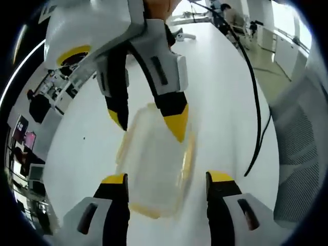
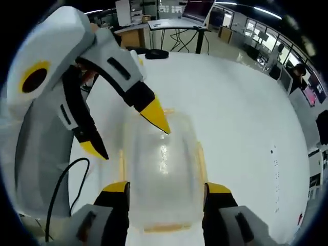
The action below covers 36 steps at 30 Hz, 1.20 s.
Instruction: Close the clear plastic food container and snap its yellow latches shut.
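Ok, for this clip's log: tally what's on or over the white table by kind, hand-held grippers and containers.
Hand-held grippers: 2, the left hand-held gripper and the right hand-held gripper, both with jaws apart
Clear plastic food container with yellow latches: 1
Total: 3

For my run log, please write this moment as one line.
phase: lid on container | left gripper: open, straddling it | right gripper: open, straddling it | yellow latches: state unclear | surface: white table
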### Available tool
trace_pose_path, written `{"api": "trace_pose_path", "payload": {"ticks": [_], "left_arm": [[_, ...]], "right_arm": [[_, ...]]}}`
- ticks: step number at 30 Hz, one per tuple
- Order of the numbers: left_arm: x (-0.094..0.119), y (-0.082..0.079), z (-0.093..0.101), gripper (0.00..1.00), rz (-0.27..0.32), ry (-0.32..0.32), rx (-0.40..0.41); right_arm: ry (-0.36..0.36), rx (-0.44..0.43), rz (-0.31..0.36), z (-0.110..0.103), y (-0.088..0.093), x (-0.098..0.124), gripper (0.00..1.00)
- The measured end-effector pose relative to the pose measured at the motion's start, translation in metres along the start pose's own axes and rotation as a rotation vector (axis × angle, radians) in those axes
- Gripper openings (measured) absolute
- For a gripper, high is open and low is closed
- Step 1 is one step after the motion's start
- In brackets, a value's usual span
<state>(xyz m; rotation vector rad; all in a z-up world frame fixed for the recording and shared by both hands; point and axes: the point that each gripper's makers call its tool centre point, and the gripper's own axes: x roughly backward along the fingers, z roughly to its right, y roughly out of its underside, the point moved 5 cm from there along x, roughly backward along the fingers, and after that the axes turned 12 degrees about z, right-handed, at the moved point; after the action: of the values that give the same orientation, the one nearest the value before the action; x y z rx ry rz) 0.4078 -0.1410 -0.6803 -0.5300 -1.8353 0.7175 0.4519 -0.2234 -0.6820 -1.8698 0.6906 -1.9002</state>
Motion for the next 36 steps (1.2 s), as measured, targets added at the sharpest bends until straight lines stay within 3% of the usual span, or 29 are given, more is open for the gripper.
{"api": "trace_pose_path", "payload": {"ticks": [2,4,10,14,22,27,36], "left_arm": [[0.001,0.002,-0.004,0.63,-0.008,-0.003,0.001],[0.002,0.006,-0.007,0.65,-0.018,0.006,0.008],[0.001,0.014,-0.012,0.69,-0.045,0.019,-0.008],[-0.001,0.019,-0.017,0.78,-0.052,0.006,-0.020],[-0.007,0.027,-0.024,0.78,-0.087,0.032,-0.027],[-0.014,0.031,-0.025,0.78,-0.108,0.050,-0.053],[-0.024,0.031,-0.025,0.78,-0.125,0.074,-0.077]], "right_arm": [[0.001,0.002,0.007,-0.001,0.000,0.002,0.58],[-0.006,0.011,0.021,-0.005,0.001,0.002,0.66],[0.003,0.047,0.004,-0.008,0.010,0.007,0.66],[0.021,0.070,-0.010,-0.007,0.019,0.009,0.70],[0.041,0.105,-0.028,-0.008,0.035,0.010,0.78],[0.080,0.129,-0.005,-0.005,0.035,0.008,0.85],[0.087,0.156,-0.029,-0.002,0.040,0.002,0.82]]}}
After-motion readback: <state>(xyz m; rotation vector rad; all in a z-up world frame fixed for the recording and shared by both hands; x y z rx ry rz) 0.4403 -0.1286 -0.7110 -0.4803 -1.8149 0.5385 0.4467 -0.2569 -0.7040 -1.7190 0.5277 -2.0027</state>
